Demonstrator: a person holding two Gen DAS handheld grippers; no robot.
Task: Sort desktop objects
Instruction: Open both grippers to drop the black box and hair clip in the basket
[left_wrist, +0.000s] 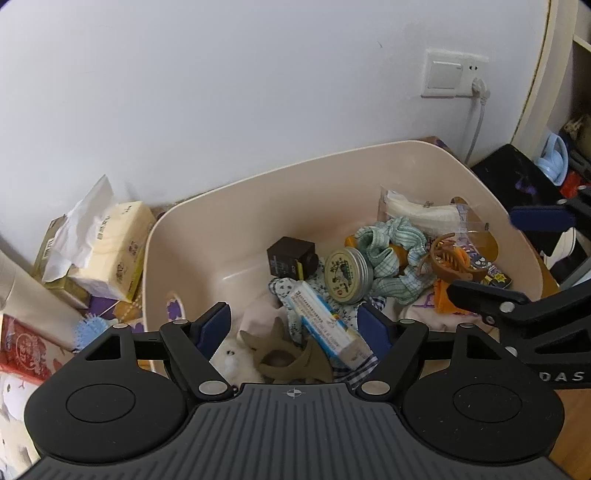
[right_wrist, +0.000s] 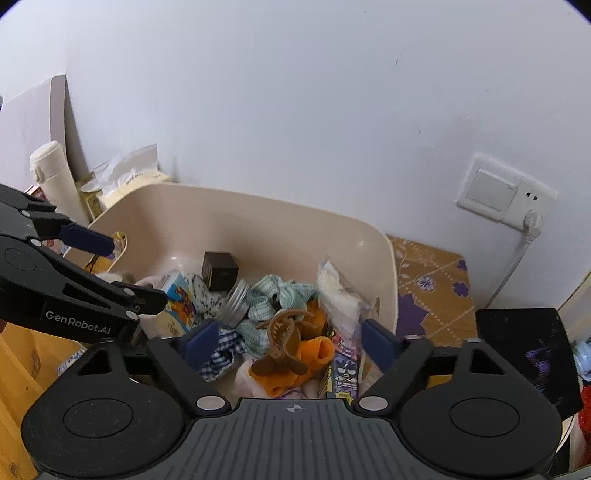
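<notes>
Nearest the left wrist camera, the left gripper (left_wrist: 295, 325) hung over the near edge of a large beige plastic tub (left_wrist: 258, 177), its two blue-padded fingers spread wide apart with nothing pressed between them. Directly beneath that gap, inside the tub, lay a white-and-blue cardboard medicine box (left_wrist: 325, 325), its long axis running diagonally from the upper left down toward the right-hand finger, with an olive-brown claw-shaped hair clip (left_wrist: 284, 358) just below it. Further in sat a round metal tin with a printed lid (left_wrist: 347, 275), a small black cube-shaped box (left_wrist: 290, 258), and a green checked fabric scrunchie (left_wrist: 391, 254). The right gripper (right_wrist: 295, 339) also pointed down into the tub from the other side, its fingers likewise wide apart and holding nothing. Between and just below them rested a brown plastic claw hair clip (right_wrist: 280, 339) lying on an orange cloth item (right_wrist: 314, 354), with a clear plastic packet of white pads (right_wrist: 340, 295) toward the right finger. No clamping was visible on either side; both pairs of pads stood clear of the contents. Judging from this, the sorted items already sat in the tub, and whichever desk object came next lay outside it. Left of the tub stood a cream tissue pack (left_wrist: 114, 251) and a light blue spiky brush (left_wrist: 88, 328), both nearer the left gripper.
</notes>
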